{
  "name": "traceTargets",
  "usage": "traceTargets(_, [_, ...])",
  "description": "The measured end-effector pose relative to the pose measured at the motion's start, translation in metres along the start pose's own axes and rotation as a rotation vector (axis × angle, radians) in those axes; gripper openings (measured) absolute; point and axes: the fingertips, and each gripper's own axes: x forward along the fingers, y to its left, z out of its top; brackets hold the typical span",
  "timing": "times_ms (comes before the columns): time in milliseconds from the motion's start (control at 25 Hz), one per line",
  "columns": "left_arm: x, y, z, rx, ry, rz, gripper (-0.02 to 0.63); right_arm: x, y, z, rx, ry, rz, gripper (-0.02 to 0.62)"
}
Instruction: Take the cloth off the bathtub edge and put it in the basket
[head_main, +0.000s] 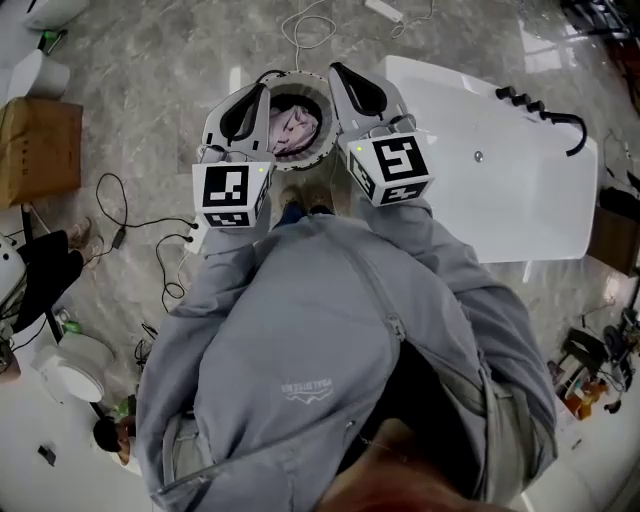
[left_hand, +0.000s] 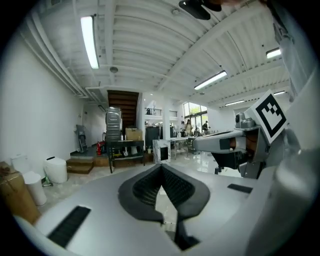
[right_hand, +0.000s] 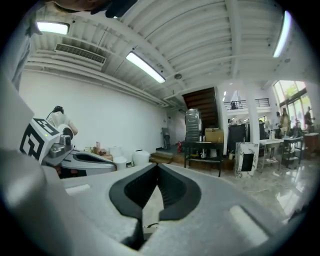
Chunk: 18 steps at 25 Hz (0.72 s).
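The long white bathtub (head_main: 500, 190) sits on the floor at the right. Just beside it, the round white basket (head_main: 300, 165) holds the crumpled pink cloth (head_main: 295, 128). Over the basket, the left tongs (left_hand: 161, 167) and right tongs (right_hand: 157, 167) are both pressed together, pinching nothing.

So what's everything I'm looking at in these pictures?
basket: one, white, round, on the floor between the two grippers
cloth: one, pale pink, inside the basket
bathtub: one, white, on the floor right of the basket
tap: one, black, on the bathtub's right end
cardboard box: one, brown, at the left edge
cables: several, black and white, loose on the grey marble floor
jacket: one, grey, worn by the person
left gripper: one, grey with a black-and-white marker cube, jaws shut, empty
right gripper: one, same colours, jaws shut, empty
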Motion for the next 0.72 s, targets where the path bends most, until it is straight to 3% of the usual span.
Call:
traceTargets(280, [-0.032, -0.027, 0.047, 0.037, -0.131, 0.060, 0.006, -0.058, 0.000, 0.037, -0.036, -0.130, -0.090, 0.005])
traceTargets(720, [-0.047, -0.052, 0.061, 0.041, -0.182, 0.062, 0.006, -0.088, 0.003, 0.037, -0.038, -0.157, -0.114, 0.005])
